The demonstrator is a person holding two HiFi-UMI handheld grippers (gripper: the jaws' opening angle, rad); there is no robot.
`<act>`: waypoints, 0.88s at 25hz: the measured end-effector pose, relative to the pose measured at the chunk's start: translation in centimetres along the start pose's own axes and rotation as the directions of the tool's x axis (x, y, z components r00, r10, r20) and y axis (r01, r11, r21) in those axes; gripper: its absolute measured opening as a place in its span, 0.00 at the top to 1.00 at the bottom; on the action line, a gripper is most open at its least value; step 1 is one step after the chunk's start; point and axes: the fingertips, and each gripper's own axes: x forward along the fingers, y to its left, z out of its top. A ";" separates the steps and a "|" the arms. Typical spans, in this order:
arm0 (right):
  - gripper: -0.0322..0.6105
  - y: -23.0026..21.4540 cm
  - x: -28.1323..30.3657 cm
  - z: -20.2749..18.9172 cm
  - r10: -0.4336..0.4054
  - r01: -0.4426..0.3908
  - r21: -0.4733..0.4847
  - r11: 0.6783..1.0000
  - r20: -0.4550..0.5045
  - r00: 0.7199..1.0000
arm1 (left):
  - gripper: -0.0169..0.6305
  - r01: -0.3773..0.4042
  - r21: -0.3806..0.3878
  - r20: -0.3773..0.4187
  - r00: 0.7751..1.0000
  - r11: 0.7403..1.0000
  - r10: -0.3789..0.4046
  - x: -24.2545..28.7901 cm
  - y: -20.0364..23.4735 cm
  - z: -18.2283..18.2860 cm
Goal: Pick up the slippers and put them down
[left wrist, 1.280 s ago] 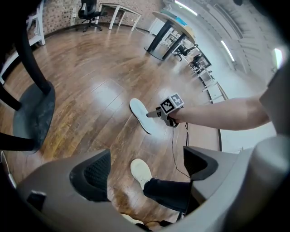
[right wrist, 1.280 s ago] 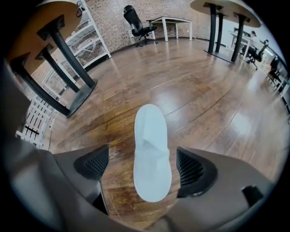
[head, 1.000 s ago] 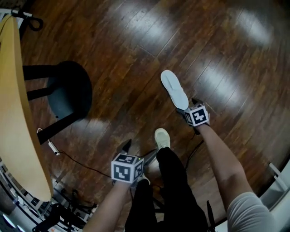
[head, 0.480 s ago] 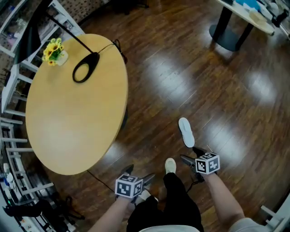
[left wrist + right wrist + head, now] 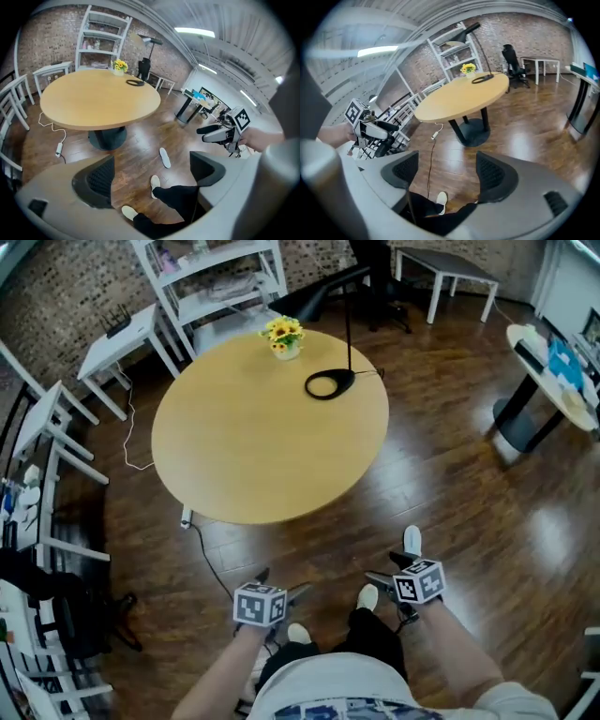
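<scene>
One white slipper (image 5: 412,540) lies flat on the dark wooden floor, just beyond my right gripper (image 5: 386,570); it also shows in the left gripper view as the slipper (image 5: 164,157) on the boards below. The right gripper's jaws are closing, and nothing is between them (image 5: 447,173). My left gripper (image 5: 281,583) hangs open and empty (image 5: 150,176) above the person's white shoes (image 5: 367,597). Both grippers are held high off the floor and touch nothing. Each shows in the other's view: the right gripper (image 5: 218,133) and the left gripper (image 5: 377,129).
A round yellow table (image 5: 272,446) stands ahead, with a pot of yellow flowers (image 5: 284,334) and a black lamp base (image 5: 328,383) on it. A cable (image 5: 211,559) runs over the floor under it. White shelves (image 5: 216,287) and white racks (image 5: 37,521) line the back and left.
Both grippers rose well away from the floor and the view lifted to take in the table. The right gripper left the slipper's end, and the slipper stays on the floor.
</scene>
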 end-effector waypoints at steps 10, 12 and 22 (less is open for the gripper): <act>0.32 16.9 0.4 3.3 -0.015 0.013 -0.178 0.984 -0.013 1.000 | 0.20 -0.059 -0.091 0.122 0.990 0.994 0.070 -15.9 9.5 -6.1; 0.33 18.0 0.1 2.5 -0.029 0.029 -0.163 0.986 0.004 1.000 | 0.20 -0.058 -0.108 0.128 0.989 0.992 0.072 -17.1 10.5 -7.5; 0.34 20.4 -1.2 1.3 -0.083 0.081 -0.172 0.982 0.000 0.997 | 0.20 -0.034 -0.116 0.156 0.986 0.993 0.052 -20.1 12.2 -8.8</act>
